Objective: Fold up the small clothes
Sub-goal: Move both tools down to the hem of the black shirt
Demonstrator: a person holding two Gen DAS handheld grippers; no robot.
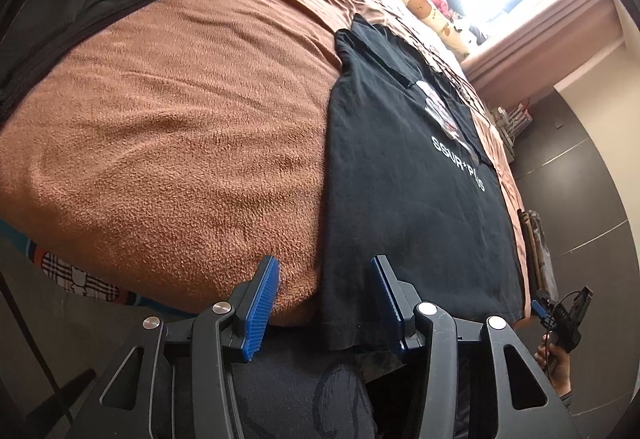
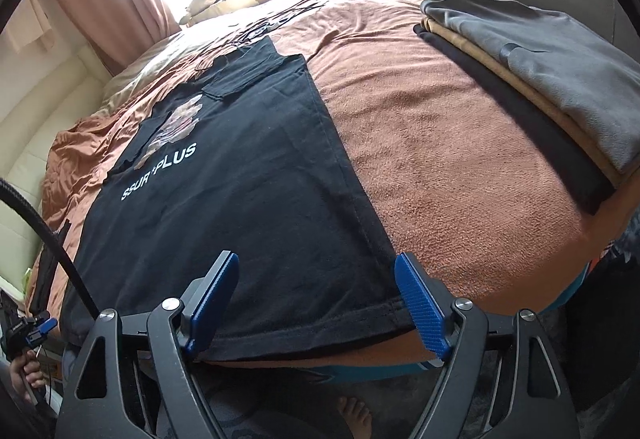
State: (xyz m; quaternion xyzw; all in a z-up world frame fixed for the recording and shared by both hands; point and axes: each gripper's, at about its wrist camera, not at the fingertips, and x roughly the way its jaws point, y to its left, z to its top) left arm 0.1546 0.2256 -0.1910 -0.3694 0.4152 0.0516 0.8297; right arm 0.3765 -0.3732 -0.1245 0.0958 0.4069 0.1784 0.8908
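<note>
Both grippers, left (image 1: 325, 303) and right (image 2: 320, 303), hang wide and empty; we find the black shirt (image 2: 240, 199) flat beyond their fingers. Uneven hem grabs risk a crooked fold.

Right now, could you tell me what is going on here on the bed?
A person is folding a black T-shirt laid flat on the brown blanket. Both sides look already folded in. The left gripper and the right gripper are open at the shirt's near hem, one at each corner, gripping nothing yet. A stack of folded clothes sits to the right.
</note>
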